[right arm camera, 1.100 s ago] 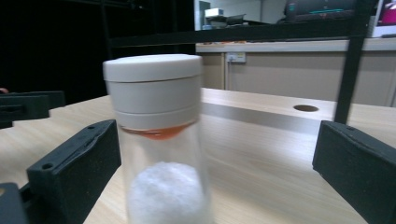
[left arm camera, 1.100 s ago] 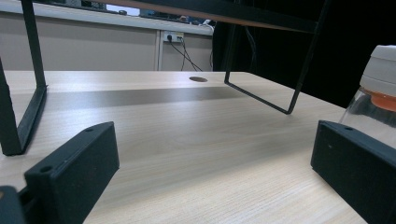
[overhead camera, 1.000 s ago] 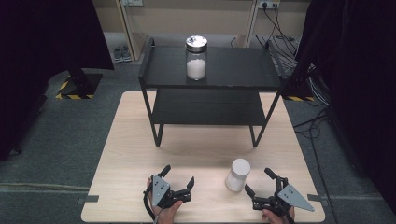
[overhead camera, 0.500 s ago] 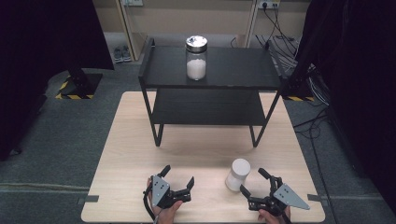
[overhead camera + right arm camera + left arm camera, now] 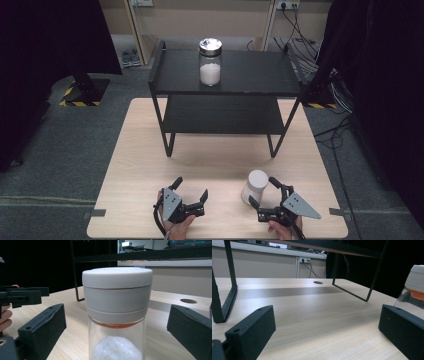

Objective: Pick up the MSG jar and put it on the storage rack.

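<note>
In the lower right of the high view, the right gripper (image 5: 260,191) sits on the table (image 5: 130,165) with its 2 jaws spread wide around the white-capped jar (image 5: 254,186); one jaw stands to the jar's right and the other below it, near its base. Its jaws have just been opening again, and the jar stands between them. In the right gripper view the jar (image 5: 117,315) fills the center, clear gaps on both sides separating it from the black jaws, so the pads do not press on it. White powder shows in its glass lower part. In the lower center-left of the high view, the left gripper (image 5: 191,189) rests on the table with jaws wide and nothing between them; in the left gripper view the jar (image 5: 415,291) appears at the right edge, beyond the right jaw. A second jar (image 5: 210,62) stands on top of the black shelf (image 5: 260,75) in the upper center.
</note>
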Available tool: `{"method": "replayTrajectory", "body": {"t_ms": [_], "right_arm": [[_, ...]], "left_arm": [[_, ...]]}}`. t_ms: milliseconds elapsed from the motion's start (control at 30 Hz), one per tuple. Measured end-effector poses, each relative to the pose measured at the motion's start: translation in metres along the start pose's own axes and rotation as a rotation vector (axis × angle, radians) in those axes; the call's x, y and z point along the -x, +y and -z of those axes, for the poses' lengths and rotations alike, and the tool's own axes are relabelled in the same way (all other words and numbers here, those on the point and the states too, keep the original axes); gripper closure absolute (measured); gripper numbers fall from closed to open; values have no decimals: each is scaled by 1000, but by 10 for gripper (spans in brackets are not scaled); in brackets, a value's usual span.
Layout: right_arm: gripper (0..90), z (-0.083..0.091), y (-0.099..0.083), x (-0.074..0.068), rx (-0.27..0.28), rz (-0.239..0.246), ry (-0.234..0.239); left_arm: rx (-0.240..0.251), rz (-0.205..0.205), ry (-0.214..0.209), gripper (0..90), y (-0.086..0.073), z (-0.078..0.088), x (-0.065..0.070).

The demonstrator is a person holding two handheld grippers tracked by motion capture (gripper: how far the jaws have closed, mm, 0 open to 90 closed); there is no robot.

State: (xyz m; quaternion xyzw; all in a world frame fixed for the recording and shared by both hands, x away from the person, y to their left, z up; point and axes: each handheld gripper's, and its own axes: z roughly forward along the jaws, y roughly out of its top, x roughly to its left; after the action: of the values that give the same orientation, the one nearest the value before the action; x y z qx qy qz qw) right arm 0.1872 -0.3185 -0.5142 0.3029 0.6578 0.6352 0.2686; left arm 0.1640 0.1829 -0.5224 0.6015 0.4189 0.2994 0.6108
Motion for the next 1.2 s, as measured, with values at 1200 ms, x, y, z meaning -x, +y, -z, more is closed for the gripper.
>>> {"method": "replayTrajectory", "body": {"t_ms": [1200], "right_arm": [[352, -20, 6, 2, -39, 35, 2]], "left_arm": [[6, 5, -1, 11, -1, 1, 0]]}}
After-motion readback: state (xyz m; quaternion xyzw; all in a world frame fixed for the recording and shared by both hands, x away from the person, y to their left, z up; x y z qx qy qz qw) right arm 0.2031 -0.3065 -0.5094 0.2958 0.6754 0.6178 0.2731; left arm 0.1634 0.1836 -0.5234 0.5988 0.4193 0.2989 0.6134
